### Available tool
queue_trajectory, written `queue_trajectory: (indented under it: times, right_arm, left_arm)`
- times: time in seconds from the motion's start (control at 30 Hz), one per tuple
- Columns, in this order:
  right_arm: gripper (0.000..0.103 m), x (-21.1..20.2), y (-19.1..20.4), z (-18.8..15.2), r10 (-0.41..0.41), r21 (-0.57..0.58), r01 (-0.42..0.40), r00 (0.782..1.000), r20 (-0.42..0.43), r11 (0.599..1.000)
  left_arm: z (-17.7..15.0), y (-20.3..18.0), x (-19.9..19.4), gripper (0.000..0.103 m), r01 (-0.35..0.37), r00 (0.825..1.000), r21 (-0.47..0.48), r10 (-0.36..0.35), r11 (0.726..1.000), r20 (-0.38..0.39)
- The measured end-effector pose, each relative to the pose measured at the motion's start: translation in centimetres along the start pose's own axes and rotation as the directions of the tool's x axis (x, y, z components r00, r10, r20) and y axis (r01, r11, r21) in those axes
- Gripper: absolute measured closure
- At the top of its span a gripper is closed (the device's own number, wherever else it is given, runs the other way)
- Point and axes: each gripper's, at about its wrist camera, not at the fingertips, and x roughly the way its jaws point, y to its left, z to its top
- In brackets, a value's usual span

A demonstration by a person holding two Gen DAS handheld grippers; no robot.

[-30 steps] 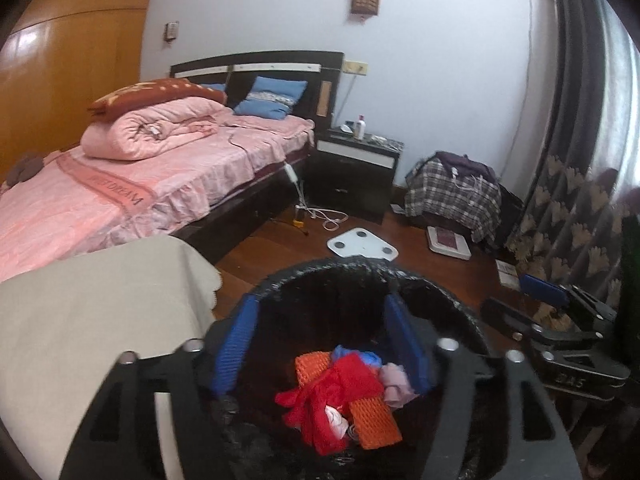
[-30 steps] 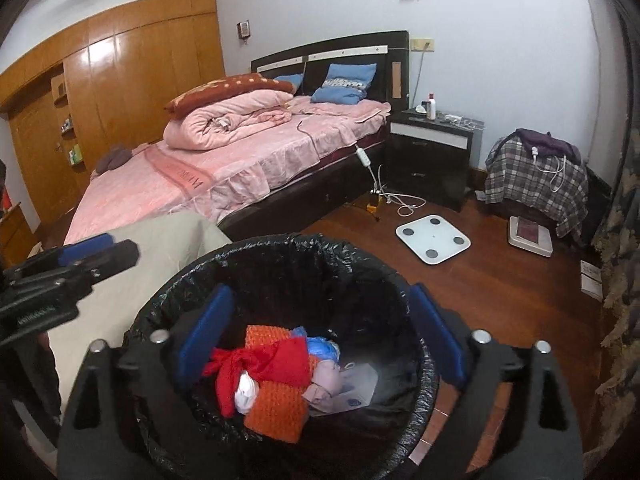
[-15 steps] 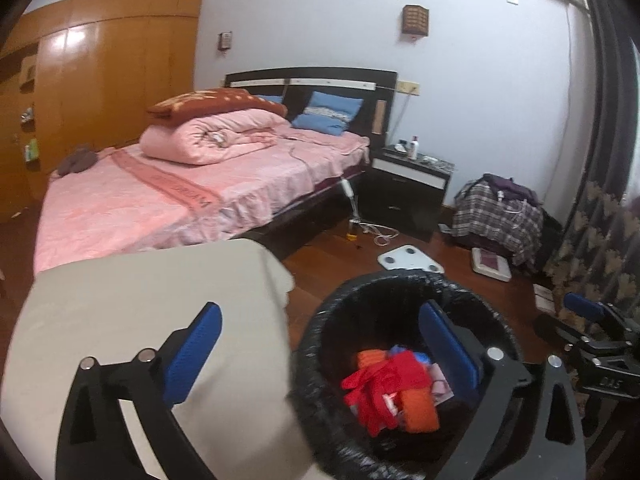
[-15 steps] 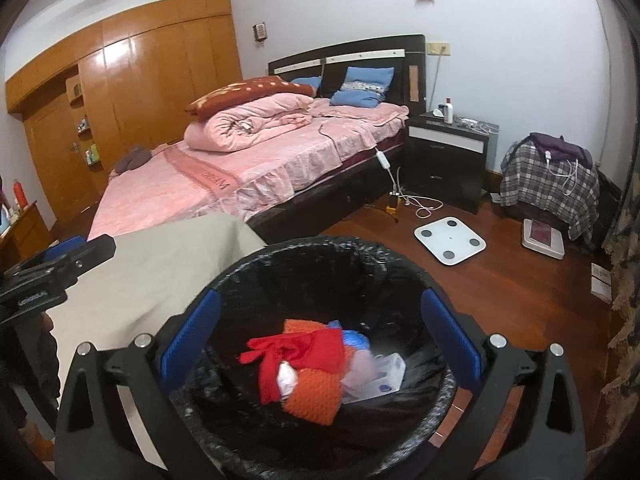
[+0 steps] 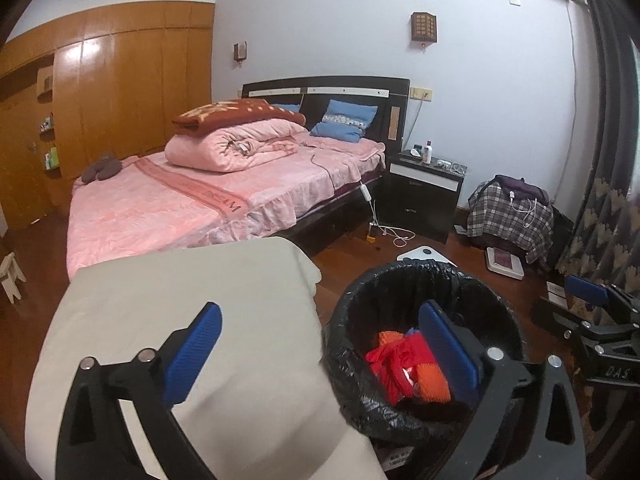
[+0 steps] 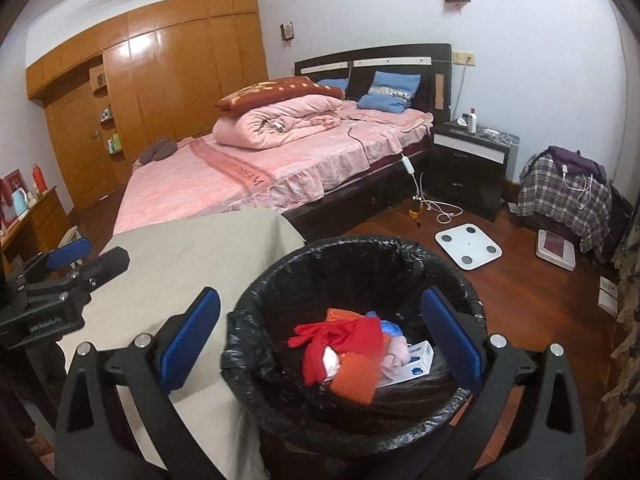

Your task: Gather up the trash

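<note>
The trash bin [image 6: 352, 344], lined with a black bag, stands on the wooden floor [image 6: 520, 292] against the right edge of the cloth-covered desk [image 6: 188, 256], holding red and orange cloth [image 6: 344, 344] and a white carton [image 6: 412, 360] whose print is unreadable. Both the left gripper [image 5: 320, 352] and right gripper [image 6: 320, 336] gape wide, holding nothing. The bedspread [image 6: 240, 172] carries writing too blurred to read

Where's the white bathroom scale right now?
The white bathroom scale lies on the wooden floor beyond the trash bin, right of centre, before the nightstand.
</note>
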Motion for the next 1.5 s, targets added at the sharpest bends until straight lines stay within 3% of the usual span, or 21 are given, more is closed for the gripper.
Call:
queue_trajectory:
  times: [0.63,1.5]
  right_arm:
    - [0.005,-4.3,2.6,0.7,0.039,-0.04,-0.038,0.999,0.036,0.998]
    - [0.005,-4.7,2.9,0.5,0.043,-0.04,-0.042,0.998,0.038,0.998]
  left_arm:
    - [-0.9,0.0,-6.6,0.006,-0.023,0.997,-0.005,0.024,1.0,0.068]
    - [-1.2,-0.5,-7.7,0.006,-0.031,0.997,0.005,0.03,1.0,0.077]
